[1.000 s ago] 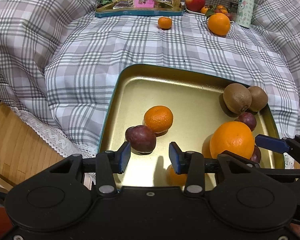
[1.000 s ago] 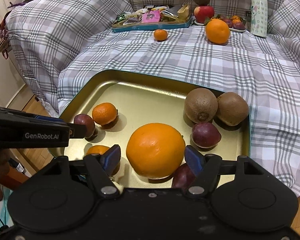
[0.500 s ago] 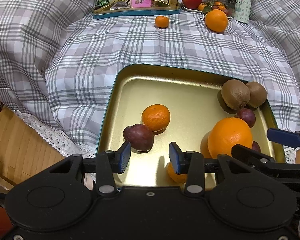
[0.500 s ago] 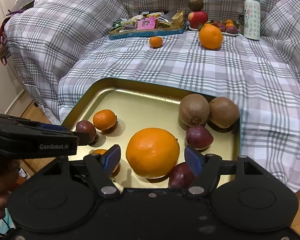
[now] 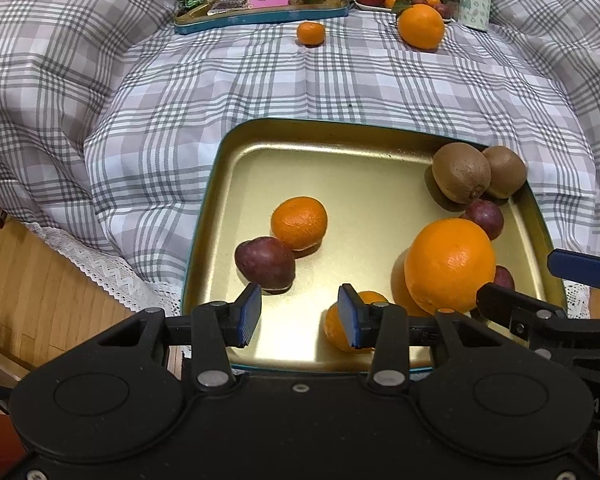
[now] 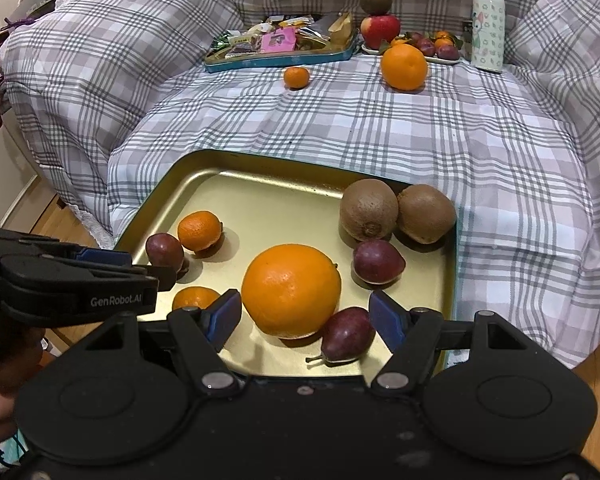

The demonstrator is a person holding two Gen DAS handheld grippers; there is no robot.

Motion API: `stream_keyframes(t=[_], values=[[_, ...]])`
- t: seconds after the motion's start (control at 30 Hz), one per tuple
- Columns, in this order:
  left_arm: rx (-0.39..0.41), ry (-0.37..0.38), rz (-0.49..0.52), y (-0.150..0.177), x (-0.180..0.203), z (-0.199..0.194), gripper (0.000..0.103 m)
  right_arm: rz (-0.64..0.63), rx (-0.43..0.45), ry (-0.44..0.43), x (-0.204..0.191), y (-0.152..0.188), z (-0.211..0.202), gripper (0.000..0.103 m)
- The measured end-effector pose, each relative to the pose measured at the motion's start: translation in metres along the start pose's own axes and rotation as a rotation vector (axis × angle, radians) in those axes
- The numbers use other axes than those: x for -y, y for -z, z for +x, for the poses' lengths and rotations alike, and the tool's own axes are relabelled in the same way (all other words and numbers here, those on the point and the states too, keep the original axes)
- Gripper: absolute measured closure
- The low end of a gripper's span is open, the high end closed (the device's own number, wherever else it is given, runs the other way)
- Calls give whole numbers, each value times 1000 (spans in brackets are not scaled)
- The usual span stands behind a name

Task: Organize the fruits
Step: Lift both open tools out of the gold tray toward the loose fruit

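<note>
Where the left wrist view looks down, the left gripper [image 5: 299, 315] hangs part open and empty over the gold tray [image 5: 340, 168], a mandarin [image 5: 299, 222] and a dark plum [image 5: 265, 262] just beyond its tips. In the right wrist view, the right gripper [image 6: 305, 316] stands wide apart around the big orange [image 6: 291, 290] without touching it; two kiwis [image 6: 396, 210] sit at the tray's far right corner.

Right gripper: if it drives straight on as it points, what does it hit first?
Probably the large orange, centred between the open right gripper pads; the passion fruit beside it might be clipped. Depth is uncertain.
</note>
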State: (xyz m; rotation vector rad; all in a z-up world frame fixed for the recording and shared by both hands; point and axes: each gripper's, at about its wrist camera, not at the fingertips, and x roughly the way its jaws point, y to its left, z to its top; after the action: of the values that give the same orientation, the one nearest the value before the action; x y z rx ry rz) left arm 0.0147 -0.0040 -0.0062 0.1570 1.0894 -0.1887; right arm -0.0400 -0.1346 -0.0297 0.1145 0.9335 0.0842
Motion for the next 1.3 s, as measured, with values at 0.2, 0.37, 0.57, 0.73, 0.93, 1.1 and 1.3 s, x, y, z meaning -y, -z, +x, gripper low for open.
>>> stream_keyframes(t=[0.2,0.37,0.57,0.73,0.93,1.1,1.3], values=[[-12,-3,6,0,2,0,54,29,-35,31,6,1,2,29],[-44,-3,19,-1,2,4,54,73,-63,37,13,1,3,29],[-75,7,13,-7,-2,6,54,113,-86,33,22,1,5,29],[-83,6,13,-15,-2,7,54,161,-127,10,30,-1,11,29],[-101,4,16,-23,0,10,54,192,-149,-3,35,-5,15,29],[-109,2,20,-29,2,11,54,208,-160,-17,39,-9,17,29],[-120,3,34,-36,8,14,54,230,-166,-13,45,-12,19,29]])
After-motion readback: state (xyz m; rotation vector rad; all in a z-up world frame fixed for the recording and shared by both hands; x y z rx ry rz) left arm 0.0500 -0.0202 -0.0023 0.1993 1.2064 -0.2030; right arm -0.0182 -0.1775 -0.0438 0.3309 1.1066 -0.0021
